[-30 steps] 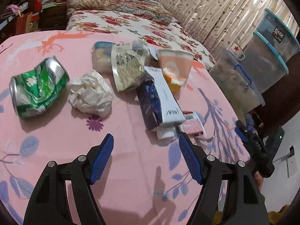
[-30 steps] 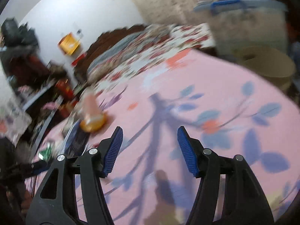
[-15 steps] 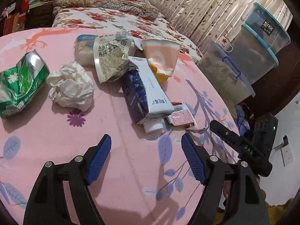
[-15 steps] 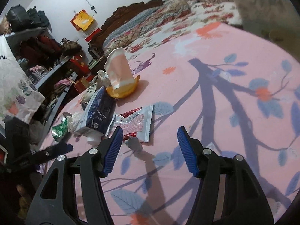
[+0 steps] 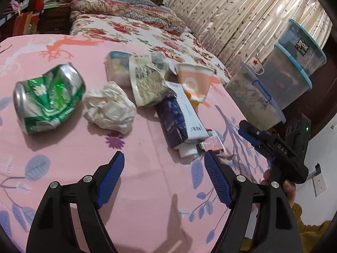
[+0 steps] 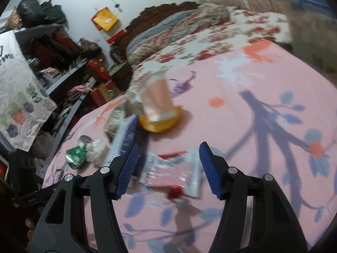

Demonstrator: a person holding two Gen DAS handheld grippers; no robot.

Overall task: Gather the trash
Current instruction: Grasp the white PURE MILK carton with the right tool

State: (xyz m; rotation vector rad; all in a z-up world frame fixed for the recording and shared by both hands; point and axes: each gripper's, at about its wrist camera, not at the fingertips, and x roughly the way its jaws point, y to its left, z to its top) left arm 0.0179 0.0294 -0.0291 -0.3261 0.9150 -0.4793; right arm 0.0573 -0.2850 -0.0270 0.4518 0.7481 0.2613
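Note:
Trash lies on a pink floral tablecloth: a crushed green can, crumpled white paper, a grain packet, a dark blue carton, a pink paper cup and a red wrapper. My left gripper hovers open in front of the pile, holding nothing. The right gripper comes in from the right edge. In the right wrist view, the right gripper is open, and the red wrapper lies on the cloth between its fingers. The cup, carton and can lie beyond.
A bed with a floral cover stands behind the table. Stacked plastic bins and a curtain are on the right. Cluttered shelves line the left wall. A hand holds the right gripper off the table's right edge.
The right gripper has swung left toward the pile, and the red wrapper now lies between its fingers. The left gripper shifted a little sideways; its jaws opened slightly wider.

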